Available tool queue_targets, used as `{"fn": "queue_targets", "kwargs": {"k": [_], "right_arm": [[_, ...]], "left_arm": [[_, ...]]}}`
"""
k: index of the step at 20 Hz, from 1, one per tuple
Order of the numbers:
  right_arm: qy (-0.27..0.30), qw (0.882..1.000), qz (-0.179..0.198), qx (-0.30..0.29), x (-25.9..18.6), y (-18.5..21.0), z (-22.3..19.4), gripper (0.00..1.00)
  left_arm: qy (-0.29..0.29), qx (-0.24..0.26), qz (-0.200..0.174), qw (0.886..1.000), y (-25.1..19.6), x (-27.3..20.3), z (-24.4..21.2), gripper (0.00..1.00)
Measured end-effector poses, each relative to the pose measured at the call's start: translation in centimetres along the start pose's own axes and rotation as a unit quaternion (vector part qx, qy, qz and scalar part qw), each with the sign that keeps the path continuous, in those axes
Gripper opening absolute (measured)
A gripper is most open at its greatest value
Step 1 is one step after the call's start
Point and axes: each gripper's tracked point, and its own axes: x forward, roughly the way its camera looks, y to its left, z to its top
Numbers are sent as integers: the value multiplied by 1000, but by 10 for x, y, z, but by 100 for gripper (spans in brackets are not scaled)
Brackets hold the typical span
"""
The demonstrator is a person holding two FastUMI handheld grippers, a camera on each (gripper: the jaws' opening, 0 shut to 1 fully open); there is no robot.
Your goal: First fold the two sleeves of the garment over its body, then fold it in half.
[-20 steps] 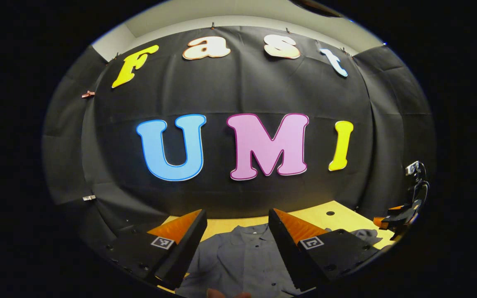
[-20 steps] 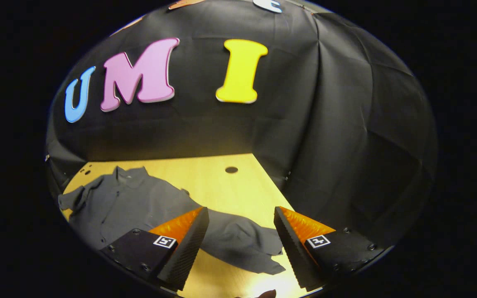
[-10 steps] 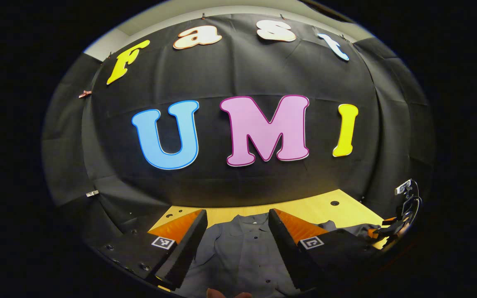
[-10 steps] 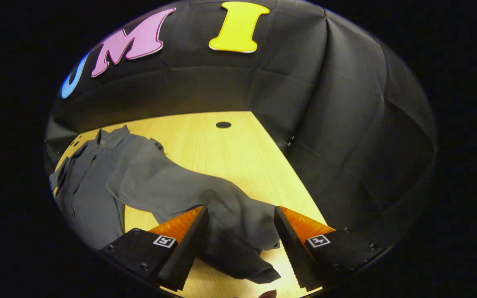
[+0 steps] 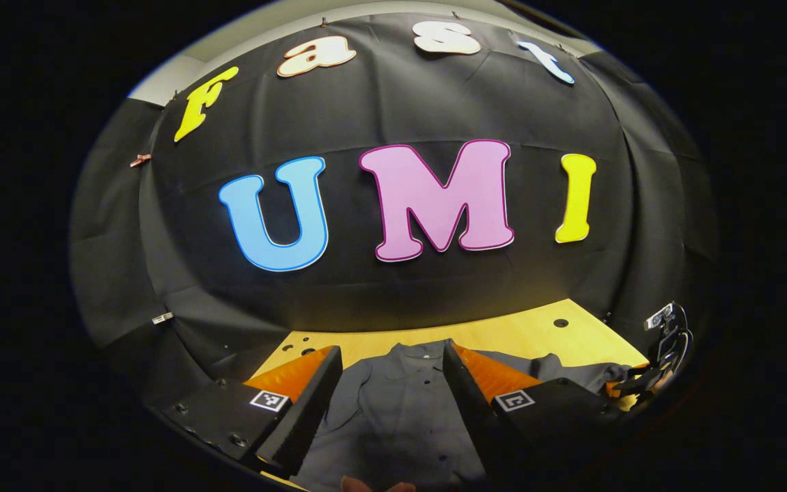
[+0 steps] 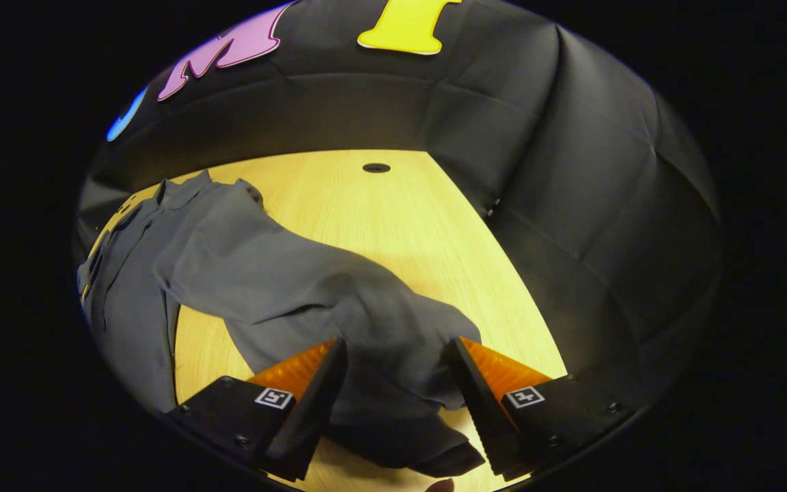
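The grey shirt (image 6: pixel 229 273) lies spread on the tabletop (image 6: pixel 393 219), unfolded; its sleeve (image 6: pixel 393 342) sits between my right gripper (image 6: pixel 397 369) fingers, open, gripping nothing. My left gripper (image 5: pixel 390 383) hangs open over the body; every fold seems left.

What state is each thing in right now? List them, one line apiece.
Shirt: spread flat on the table, front up, not yet folded.
Right sleeve: stretched out sideways on the table, its cuff end between the right gripper's fingers.
Right gripper: open, straddling the sleeve end.
Left gripper: open, above the shirt body.
Table: bare wood around the shirt.
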Motion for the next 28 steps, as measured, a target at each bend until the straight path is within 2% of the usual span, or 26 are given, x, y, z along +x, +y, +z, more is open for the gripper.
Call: {"fn": "queue_targets", "kwargs": {"k": [1, 3, 5, 8, 16, 24, 28], "right_arm": [[7, 1000, 13, 20, 2, 5, -7, 96], [-1, 1000, 0, 23, 7, -1, -5, 73], [1, 999, -3, 37, 5, -2, -2, 10], [-6, 998, -5, 62, -8, -2, 8, 5], [-69, 996, -39, 45, -87, -1, 16, 5], [-120, 990, -65, 30, -163, 51, 35, 5], [-141, 988, -58, 31, -189, 93, 54, 5]], "left_arm": [[0, 1, 1, 1000, 1, -2, -1, 94], [0, -2, 1, 1000, 1, -4, -1, 94], [0, -3, -2, 1000, 3, -6, -2, 94], [-9, 5, -1, 1000, 15, -10, 2, 94], [-24, -8, -29, 999, 56, -22, -8, 94], [-35, -25, -49, 998, 111, -34, -22, 94], [-41, -29, -54, 997, 139, -35, -28, 94]]}}
